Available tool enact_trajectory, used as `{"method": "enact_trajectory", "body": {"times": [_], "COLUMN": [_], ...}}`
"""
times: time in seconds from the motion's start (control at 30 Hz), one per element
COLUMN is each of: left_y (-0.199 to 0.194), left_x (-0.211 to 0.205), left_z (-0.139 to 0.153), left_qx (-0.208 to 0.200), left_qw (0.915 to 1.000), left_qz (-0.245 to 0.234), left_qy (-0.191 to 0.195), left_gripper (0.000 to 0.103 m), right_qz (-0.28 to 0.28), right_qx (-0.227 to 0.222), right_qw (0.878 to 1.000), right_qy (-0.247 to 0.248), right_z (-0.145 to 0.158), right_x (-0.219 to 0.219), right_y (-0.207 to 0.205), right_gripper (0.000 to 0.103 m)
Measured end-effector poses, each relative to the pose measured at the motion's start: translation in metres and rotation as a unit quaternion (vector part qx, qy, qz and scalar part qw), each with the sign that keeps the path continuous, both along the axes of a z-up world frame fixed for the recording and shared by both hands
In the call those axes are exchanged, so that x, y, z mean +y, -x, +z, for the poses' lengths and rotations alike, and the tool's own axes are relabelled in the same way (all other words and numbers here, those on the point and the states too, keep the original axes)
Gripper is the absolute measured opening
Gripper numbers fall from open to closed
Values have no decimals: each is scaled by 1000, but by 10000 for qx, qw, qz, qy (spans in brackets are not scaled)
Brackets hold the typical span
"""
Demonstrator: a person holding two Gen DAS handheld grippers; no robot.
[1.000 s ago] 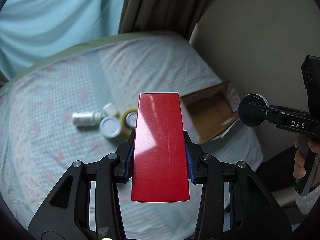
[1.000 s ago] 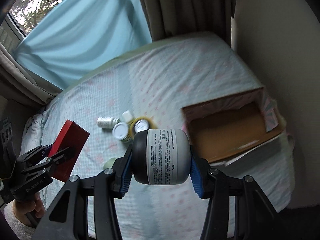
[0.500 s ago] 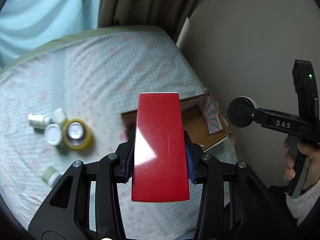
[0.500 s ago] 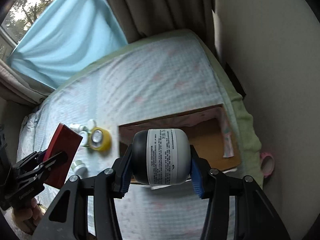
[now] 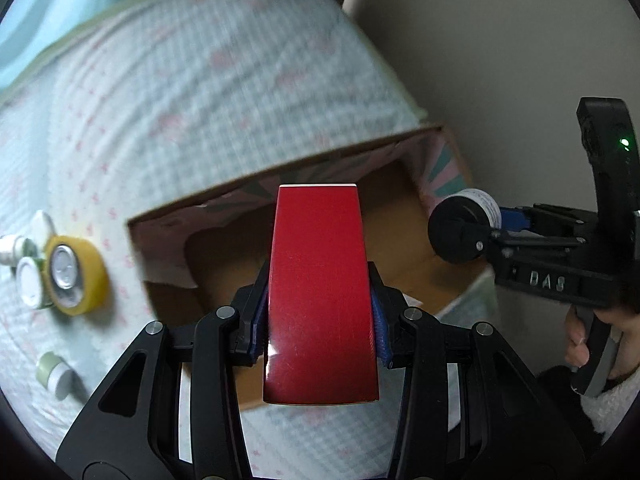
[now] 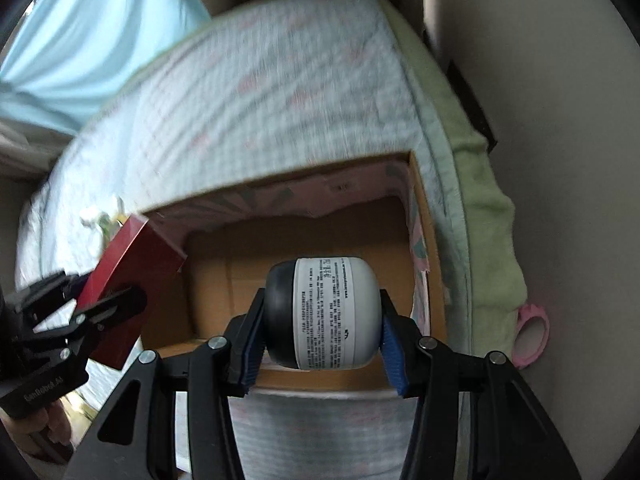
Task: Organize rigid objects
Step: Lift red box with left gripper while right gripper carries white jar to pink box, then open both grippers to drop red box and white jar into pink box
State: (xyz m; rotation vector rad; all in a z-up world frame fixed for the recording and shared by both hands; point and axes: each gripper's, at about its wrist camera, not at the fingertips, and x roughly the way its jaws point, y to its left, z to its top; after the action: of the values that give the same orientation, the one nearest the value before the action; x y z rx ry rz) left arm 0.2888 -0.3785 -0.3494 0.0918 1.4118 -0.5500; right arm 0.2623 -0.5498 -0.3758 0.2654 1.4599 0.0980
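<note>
Two loads in hand, both over the open cardboard box (image 5: 448, 148) at the bed's (image 5: 200, 80) right edge. Left tool (image 5: 320, 312) clenched on a red flat box (image 5: 320, 292), held lengthwise, pointing steeply down over the carton's left half. Right tool (image 6: 320, 320) clenched across a rounded white jar with black cap (image 6: 332, 312), lying sideways between the pads, above the carton's middle. Carton interior looks bare brown cardboard; nothing seen inside.

Step in hand, by my reading: the carry-and-drop stage, both items poised at the mouth of the carton.

Remaining on the bedspread, left of the carton: yellow tape roll (image 5: 80, 272) with a can inside it, white-capped bottles (image 5: 28, 280) touching it, one small green-and-white bottle (image 5: 54, 372) apart. Pink tape roll (image 6: 530, 332) sits off the bed edge by the wall.

Next move calls for lowering each item below the rim before releasing, keeping the two tools from crowding each other; the jar may roll once let go.
</note>
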Motion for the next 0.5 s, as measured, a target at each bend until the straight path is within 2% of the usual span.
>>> {"method": "enact_trajectory", "body": {"times": [0.1,0.23,0.37,0.5], "left_y": [-4,-1,2,4], "left_x": [-11,-16,-17,-17], "left_z": [-29,-56,-77,-83], "left_qx": [144,210,348,337], "left_qw": [9994,9967,9937,9922], "left_qz": [-137,-416,-557,-630], "left_qy": [-296,-661,-905,-1022], "left_gripper": [37,38,38,38], "right_qz": [518,1307,1452,1475], "right_qx": [90,2,-10,-3], "right_qw": [9985,9905,9880,9880], "right_qy": [115,425,524,463], "right_z": [-25,-45,-58,-63], "right_x": [11,33,34,31], "right_y": [2,14,23,27], "right_gripper": [46,46,46,46]}}
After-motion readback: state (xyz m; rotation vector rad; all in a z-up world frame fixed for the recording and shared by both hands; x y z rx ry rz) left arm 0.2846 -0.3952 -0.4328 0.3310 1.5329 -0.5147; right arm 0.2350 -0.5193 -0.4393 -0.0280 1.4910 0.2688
